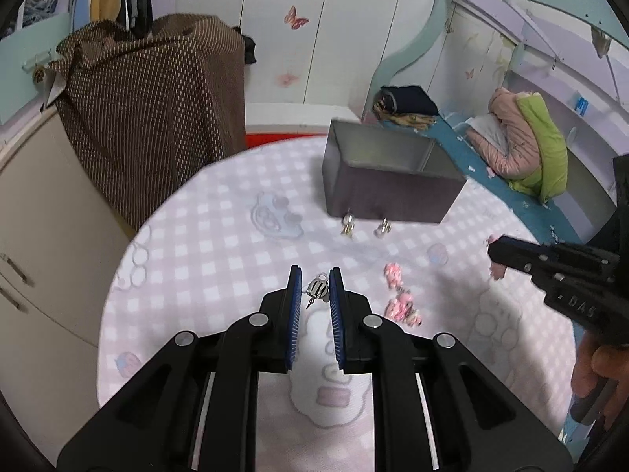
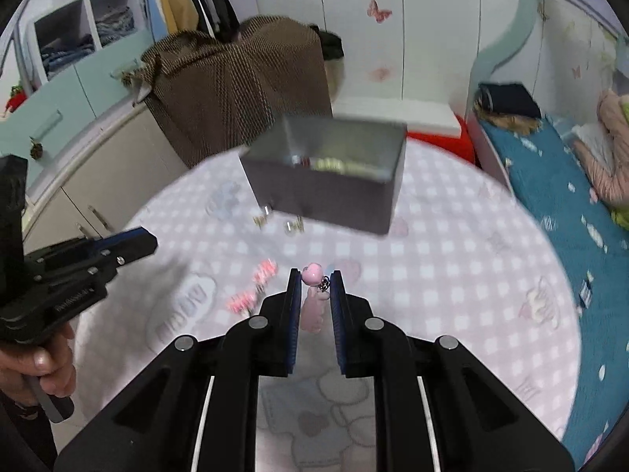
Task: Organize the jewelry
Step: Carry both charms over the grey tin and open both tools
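In the left wrist view my left gripper (image 1: 315, 279) is shut on a small silver earring (image 1: 317, 288) held between its blue pads. In the right wrist view my right gripper (image 2: 314, 278) is shut on a pink charm earring (image 2: 313, 275), with its pink pendant hanging between the fingers. A dark open box (image 1: 387, 175) stands at the far side of the round table (image 1: 220, 228); it also shows in the right wrist view (image 2: 326, 188), with jewelry inside. Two silver earrings (image 1: 365, 228) lie in front of the box. A pair of pink earrings (image 1: 401, 295) lies on the cloth.
A brown dotted cloth covers a bulky thing (image 1: 157, 110) behind the table on the left. Cream cabinets (image 1: 43, 236) stand at the left. A bed with a blue cover (image 2: 570, 204) and a folded pink and green jacket (image 1: 526, 145) lies on the right.
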The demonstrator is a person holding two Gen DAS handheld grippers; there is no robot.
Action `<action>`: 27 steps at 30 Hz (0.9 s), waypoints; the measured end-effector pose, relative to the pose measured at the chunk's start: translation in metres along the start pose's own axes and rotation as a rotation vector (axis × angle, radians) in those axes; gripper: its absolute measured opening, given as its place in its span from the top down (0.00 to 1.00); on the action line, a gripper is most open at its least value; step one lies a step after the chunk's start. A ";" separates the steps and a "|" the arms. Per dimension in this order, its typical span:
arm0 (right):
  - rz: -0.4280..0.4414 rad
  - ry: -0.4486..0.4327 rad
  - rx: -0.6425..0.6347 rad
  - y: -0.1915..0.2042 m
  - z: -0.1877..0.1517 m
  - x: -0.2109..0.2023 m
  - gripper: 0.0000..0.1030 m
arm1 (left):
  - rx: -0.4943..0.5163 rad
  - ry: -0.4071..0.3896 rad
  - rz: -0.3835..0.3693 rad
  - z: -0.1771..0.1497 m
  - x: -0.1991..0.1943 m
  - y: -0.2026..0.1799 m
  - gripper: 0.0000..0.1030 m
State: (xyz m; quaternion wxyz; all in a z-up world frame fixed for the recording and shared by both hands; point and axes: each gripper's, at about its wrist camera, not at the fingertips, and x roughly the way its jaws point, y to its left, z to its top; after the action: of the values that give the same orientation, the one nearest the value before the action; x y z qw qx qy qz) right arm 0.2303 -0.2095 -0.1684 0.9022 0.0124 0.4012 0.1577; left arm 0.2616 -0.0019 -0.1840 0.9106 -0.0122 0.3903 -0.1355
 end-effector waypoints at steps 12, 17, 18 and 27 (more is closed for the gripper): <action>-0.029 -0.154 -0.081 0.000 0.085 -0.031 0.87 | 0.057 -0.172 -0.048 0.098 -0.028 -0.029 0.86; -0.023 -0.143 -0.070 -0.010 0.112 -0.019 0.87 | 0.061 -0.169 -0.082 0.137 -0.013 -0.042 0.86; -0.018 -0.135 -0.064 -0.013 0.117 -0.015 0.87 | 0.063 -0.165 -0.082 0.143 -0.009 -0.045 0.86; -0.014 -0.047 -0.040 -0.022 0.133 0.023 0.87 | 0.046 -0.087 -0.107 0.176 0.040 -0.056 0.86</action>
State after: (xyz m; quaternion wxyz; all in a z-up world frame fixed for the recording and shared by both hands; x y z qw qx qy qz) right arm 0.3479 -0.2101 -0.0984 0.9126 -0.0048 0.3767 0.1590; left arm 0.4003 -0.0806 -0.0824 0.9182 -0.0180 0.3459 -0.1924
